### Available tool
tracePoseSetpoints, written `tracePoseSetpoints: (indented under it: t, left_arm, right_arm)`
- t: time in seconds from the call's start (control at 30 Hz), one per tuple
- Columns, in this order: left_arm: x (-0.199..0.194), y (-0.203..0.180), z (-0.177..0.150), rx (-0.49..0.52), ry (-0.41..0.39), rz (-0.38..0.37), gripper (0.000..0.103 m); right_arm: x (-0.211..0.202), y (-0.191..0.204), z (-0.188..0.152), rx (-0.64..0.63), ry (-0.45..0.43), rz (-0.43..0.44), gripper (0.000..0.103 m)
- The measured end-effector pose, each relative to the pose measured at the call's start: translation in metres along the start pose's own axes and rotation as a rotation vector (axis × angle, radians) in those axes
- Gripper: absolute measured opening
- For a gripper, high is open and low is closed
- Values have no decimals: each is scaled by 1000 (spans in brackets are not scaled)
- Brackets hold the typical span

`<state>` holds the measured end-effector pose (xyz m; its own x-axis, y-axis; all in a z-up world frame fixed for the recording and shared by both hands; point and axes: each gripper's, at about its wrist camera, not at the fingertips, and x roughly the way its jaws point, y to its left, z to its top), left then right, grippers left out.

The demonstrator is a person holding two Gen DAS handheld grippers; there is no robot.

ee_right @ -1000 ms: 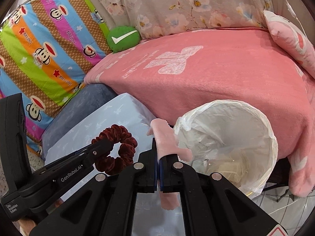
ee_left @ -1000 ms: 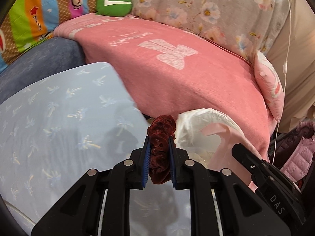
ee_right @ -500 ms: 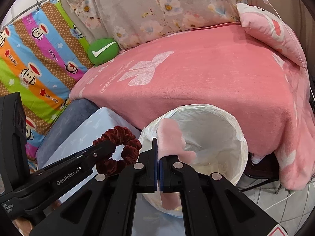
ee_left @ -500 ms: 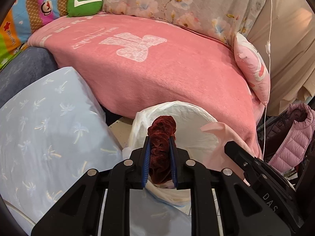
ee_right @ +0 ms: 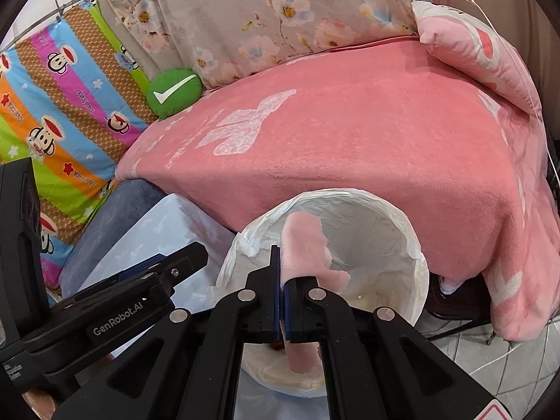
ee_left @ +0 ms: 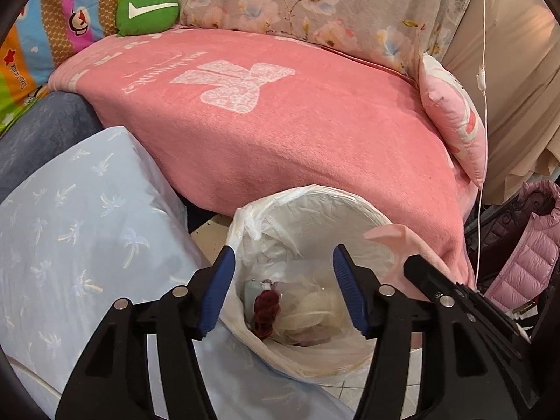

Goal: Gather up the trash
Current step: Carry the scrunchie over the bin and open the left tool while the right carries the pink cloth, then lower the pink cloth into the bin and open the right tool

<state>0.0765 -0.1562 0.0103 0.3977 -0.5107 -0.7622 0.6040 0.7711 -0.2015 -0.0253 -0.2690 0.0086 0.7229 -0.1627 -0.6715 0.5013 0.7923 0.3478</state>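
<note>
A round bin lined with a white plastic bag (ee_left: 315,196) stands on the floor against the pink bed; it also shows in the right wrist view (ee_right: 416,245). My left gripper (ee_left: 281,262) is open and empty above the bin. A dark red scrunchie (ee_left: 266,309) lies inside the bin among pale trash. My right gripper (ee_right: 281,269) is shut on a pink scrap of cloth (ee_right: 304,241) and holds it over the bin's mouth. The scrap (ee_left: 402,241) and right gripper also show at the right of the left wrist view.
A pink blanket (ee_left: 280,122) covers the bed behind the bin. A light blue pillow (ee_left: 87,227) lies at the left. A pink pillow (ee_left: 455,122), a green cushion (ee_left: 147,10) and a pink puffer jacket (ee_left: 528,259) are around. Tiled floor (ee_right: 507,360) shows at the right.
My left gripper has opened and the scrunchie has dropped into the bin. Both grippers have moved further over the bin. The right gripper still holds the pink scrap.
</note>
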Motion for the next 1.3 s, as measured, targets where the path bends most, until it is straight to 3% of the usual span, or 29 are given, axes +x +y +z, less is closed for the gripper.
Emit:
tracePoseSetpoints:
  t: [0.23, 0.4, 0.73, 1.3]
  left_arm:
    - [-1, 16, -2, -33, 3, 27, 57]
    - [-3, 24, -7, -32, -3, 60, 59]
    - [-10, 35, -11, -57, -13, 81, 63]
    - [-11, 61, -31, -111, 15, 99, 64]
  right_arm:
    - [5, 11, 1, -30, 8, 15, 8]
    - [6, 19, -1, -51, 9, 17, 23]
    - [7, 33, 2, -81, 15, 31, 34]
    - [58, 9, -46, -15, 346, -44, 37]
